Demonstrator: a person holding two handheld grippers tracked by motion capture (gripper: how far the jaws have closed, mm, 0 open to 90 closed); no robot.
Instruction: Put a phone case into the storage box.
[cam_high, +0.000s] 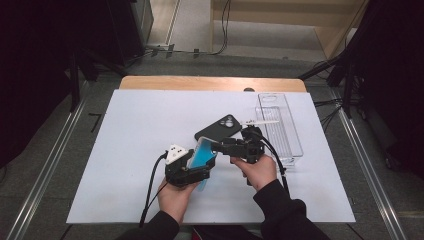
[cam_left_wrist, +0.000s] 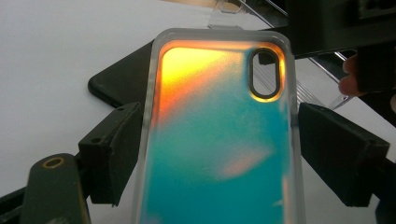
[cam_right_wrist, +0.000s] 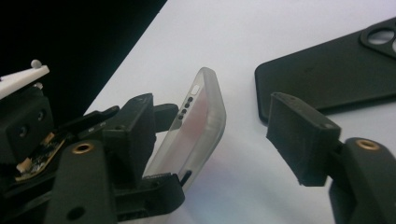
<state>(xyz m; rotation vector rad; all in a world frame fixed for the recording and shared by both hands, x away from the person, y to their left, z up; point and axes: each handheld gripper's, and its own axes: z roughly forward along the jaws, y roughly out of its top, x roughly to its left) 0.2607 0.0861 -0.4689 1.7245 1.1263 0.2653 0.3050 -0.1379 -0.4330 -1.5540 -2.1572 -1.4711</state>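
Phone case (cam_left_wrist: 219, 154) edges (long sides) clamped

Bright white tabletop, dark surrounds, soft close-ups, slight blur.

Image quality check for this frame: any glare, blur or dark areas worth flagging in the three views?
High view: both side margins are nearly black, while the white table sheet is evenly lit. Left gripper view: an orange glow washes the top of the iridescent phone case; the background is soft. Right gripper view: upper left corner black, the near jaws slightly blurred, the black phone sharp enough.
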